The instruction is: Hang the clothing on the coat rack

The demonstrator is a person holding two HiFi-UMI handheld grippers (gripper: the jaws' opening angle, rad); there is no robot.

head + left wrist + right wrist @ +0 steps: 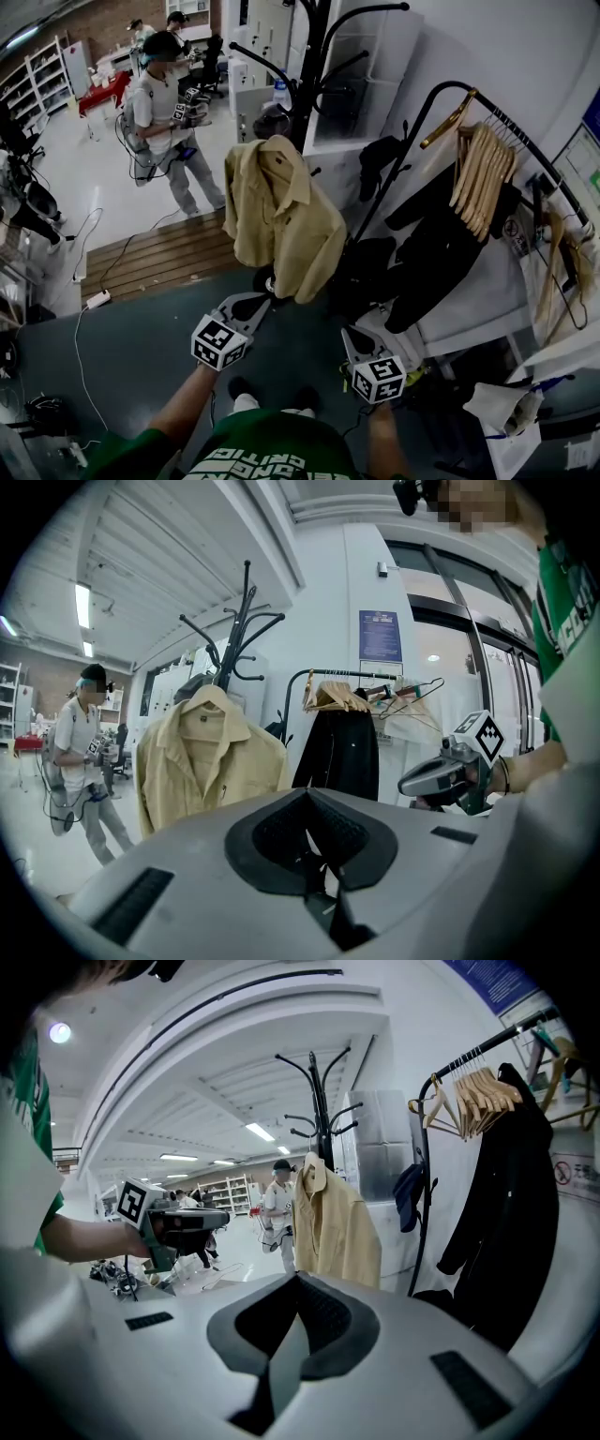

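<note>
My head camera steeply down, my claw cameras near-level over their jaws, all sharing the tan collared shirt [281, 216] mid-frame.

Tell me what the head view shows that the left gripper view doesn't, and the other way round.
Head view only: the wooden floor platform and a white power strip. Left gripper view only: the blue wall poster and a ceiling light. Both: the yellow shirt hanging on the coat rack, with the black garment and wooden hangers beside it.

Green shirt [267, 455] with white lettering; grey left tool [263, 299] and right tool [348, 332] each carry 1 black-and-white marker cube.
</note>
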